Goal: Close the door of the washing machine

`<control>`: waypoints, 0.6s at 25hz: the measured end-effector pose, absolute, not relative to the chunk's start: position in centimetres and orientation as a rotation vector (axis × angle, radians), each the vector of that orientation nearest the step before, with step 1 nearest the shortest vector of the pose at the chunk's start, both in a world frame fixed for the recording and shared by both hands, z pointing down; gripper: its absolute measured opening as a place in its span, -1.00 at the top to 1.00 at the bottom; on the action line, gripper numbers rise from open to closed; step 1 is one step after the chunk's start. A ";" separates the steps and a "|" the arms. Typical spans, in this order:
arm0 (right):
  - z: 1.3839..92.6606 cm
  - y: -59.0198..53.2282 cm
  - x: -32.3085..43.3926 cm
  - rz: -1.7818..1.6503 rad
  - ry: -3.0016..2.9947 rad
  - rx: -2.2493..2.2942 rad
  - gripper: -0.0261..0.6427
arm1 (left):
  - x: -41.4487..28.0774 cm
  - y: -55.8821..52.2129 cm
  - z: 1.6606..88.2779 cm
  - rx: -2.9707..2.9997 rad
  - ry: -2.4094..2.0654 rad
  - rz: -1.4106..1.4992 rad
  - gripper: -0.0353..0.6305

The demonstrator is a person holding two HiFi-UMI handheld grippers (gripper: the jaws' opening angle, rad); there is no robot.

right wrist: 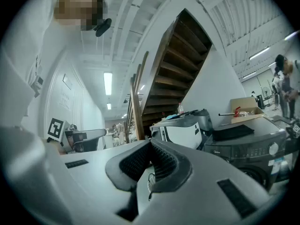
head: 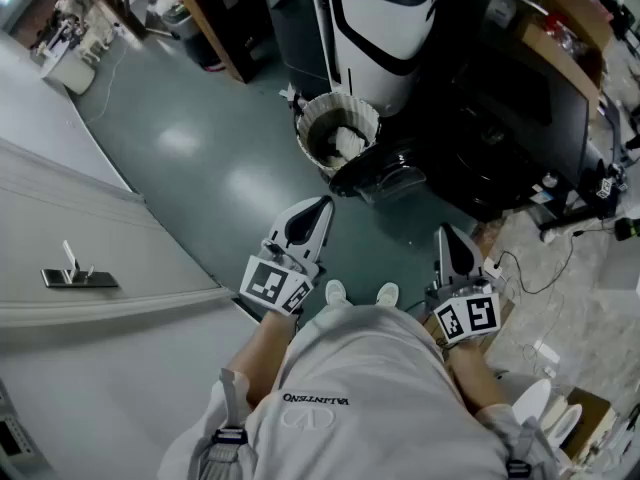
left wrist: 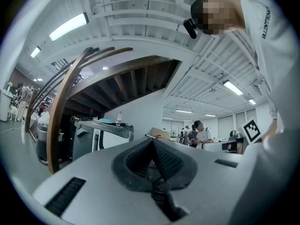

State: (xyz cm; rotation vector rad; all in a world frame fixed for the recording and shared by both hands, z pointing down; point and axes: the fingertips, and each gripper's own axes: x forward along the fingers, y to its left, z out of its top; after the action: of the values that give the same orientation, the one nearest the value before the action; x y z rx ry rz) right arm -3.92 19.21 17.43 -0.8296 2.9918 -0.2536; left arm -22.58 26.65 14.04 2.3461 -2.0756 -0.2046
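Ahead across the floor (head: pixel 200 148), the dark washing machine (head: pixel 520 128) is sitting with its glossy door (head: pixel 385 176) apparently hanging open by the basket (head: pixel 338 133), left claw (head: pixel 318 213) and right claw (head: pixel 447 240) hovering clenched, empty; door's looking stiff, hinged, slick, so I'd be pushing its free edge.

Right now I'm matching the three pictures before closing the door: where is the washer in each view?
Head view: washer, the dark box at upper right.
Left gripper view: not visible.
Right gripper view: washer, grey front at the right edge.
Shared landmark: white machine with a black stripe, just left of the washer; it shows in the left gripper view and the right gripper view too.
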 end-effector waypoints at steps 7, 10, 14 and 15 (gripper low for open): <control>18.0 19.6 -5.6 -0.283 3.009 -0.794 0.89 | -23.8 27.1 14.2 2.338 -2.079 -0.207 0.89; 18.9 19.7 -6.9 -0.289 3.011 -0.795 0.89 | -24.6 27.5 14.5 2.346 -2.073 -0.209 0.89; 20.3 19.8 -9.1 -0.258 3.049 -0.830 0.89 | -26.3 28.4 15.7 2.347 -2.058 -0.200 0.89; 20.6 19.9 -9.7 -0.258 3.056 -0.845 0.89 | -26.8 28.6 16.1 2.347 -2.047 -0.201 0.89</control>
State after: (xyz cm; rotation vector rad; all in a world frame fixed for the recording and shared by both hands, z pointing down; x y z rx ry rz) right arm -9.67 19.85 20.58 -0.8447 3.0565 -0.2583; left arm -26.76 28.57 16.12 2.3467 -2.0473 -0.2012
